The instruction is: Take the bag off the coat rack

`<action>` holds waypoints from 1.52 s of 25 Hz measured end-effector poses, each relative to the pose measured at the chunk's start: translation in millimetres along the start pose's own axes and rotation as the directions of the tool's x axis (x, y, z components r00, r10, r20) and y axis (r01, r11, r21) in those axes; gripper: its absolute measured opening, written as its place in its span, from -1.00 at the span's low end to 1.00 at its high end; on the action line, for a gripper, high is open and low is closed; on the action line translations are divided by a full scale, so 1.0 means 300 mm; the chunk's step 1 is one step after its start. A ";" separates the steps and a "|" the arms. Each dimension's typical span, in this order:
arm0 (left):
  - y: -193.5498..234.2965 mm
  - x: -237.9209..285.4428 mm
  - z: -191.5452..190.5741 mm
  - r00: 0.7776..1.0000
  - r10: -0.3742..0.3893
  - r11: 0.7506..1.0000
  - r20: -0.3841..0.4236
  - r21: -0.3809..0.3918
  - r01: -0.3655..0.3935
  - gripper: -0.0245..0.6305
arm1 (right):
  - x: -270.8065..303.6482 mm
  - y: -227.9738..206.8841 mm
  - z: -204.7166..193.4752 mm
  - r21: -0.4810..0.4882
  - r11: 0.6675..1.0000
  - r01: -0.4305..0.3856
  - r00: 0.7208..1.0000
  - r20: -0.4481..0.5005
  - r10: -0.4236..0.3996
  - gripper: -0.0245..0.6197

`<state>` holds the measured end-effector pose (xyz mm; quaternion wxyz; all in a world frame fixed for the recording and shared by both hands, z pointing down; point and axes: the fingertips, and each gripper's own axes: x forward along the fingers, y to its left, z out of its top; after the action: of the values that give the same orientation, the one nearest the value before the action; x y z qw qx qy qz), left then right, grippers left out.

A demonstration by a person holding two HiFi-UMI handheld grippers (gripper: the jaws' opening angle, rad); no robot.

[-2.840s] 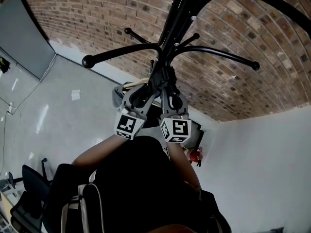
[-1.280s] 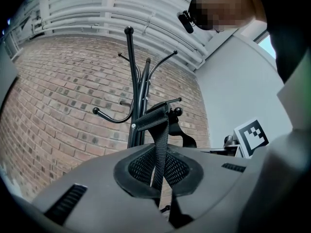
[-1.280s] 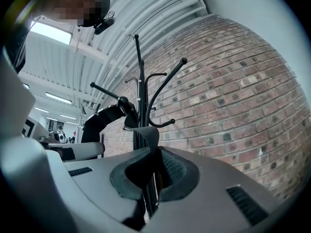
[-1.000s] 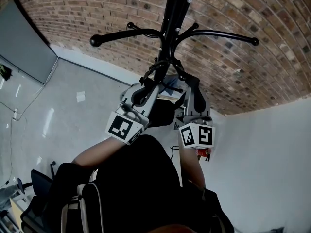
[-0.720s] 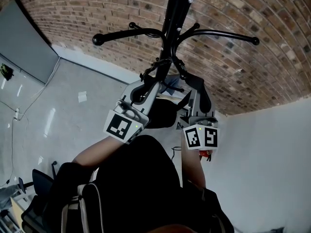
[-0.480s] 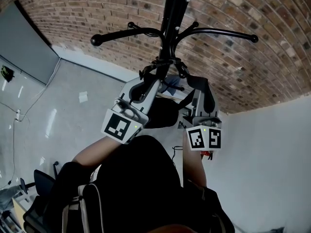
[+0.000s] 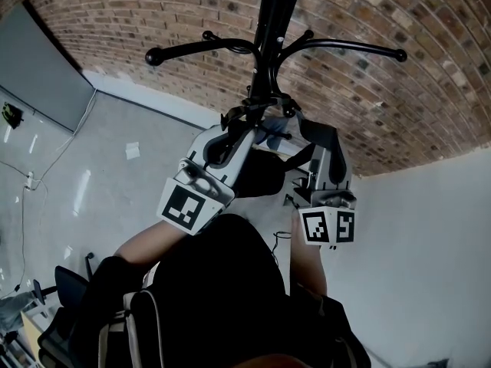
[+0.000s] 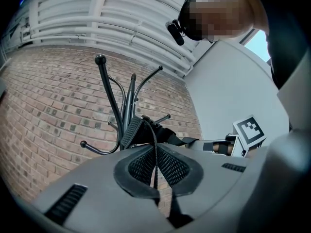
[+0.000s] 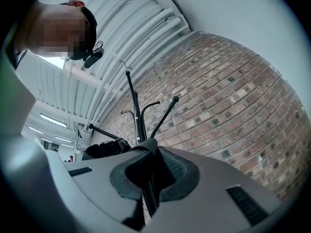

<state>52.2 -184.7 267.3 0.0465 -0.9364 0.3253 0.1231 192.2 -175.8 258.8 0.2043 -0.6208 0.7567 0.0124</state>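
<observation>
Head view: the left gripper (image 7: 234, 125) has its jaws pinched shut on a thin webbing strap (image 8: 154, 142) and the right gripper (image 7: 308, 130) clamps a thicker strap (image 9: 147, 174), seemingly sharing the load so the black bag (image 7: 261, 173), hanging between them beside the coat rack (image 7: 270, 21) pole, can lift clear of the pegs.

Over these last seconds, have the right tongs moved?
Yes. The right tongs, clamped on the bag strap, have drifted right and down, away from the coat rack pole.

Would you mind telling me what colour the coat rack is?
Black, pole and hooks alike. The coat rack shows best in the head view, against the brick wall.
</observation>
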 end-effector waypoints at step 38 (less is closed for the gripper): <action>0.001 -0.207 0.046 0.996 0.075 0.995 0.052 -0.071 -0.071 -0.86 | -0.221 0.032 0.024 0.026 0.996 0.086 0.996 -0.001 -0.086 -0.86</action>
<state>2.2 -145.5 270.1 0.0184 -0.9212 0.3534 0.1616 194.8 -109.8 271.5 0.2128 -0.6501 0.7294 -0.0063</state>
